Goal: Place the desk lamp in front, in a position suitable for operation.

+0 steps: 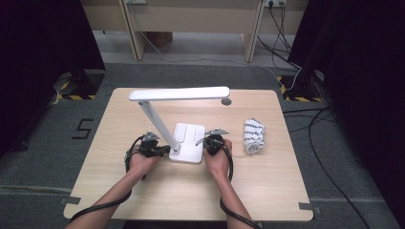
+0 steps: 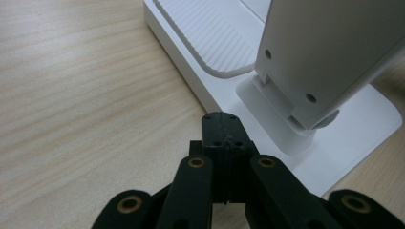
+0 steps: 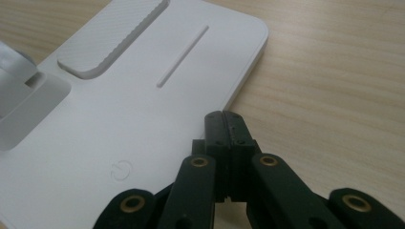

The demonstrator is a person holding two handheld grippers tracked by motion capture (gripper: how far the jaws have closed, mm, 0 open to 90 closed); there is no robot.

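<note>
white desk lamp, table centre, arm leaning far-left. left gripper pressed together at base's left edge; right gripper pressed together at right edge. patterned cloth, possibly, right.

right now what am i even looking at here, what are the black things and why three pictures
A person sits at a wooden table and holds a black pincer tool in each hand: the left gripper and the right gripper. The high view looks down from above. The other two pictures come from small cameras riding on each tool, looking along its jaws. Both pairs of jaws are shut and hold nothing. Between them stands a white desk lamp, its base flat on the table. The power button lies near the right gripper. A patterned cloth lies at the right.
</note>
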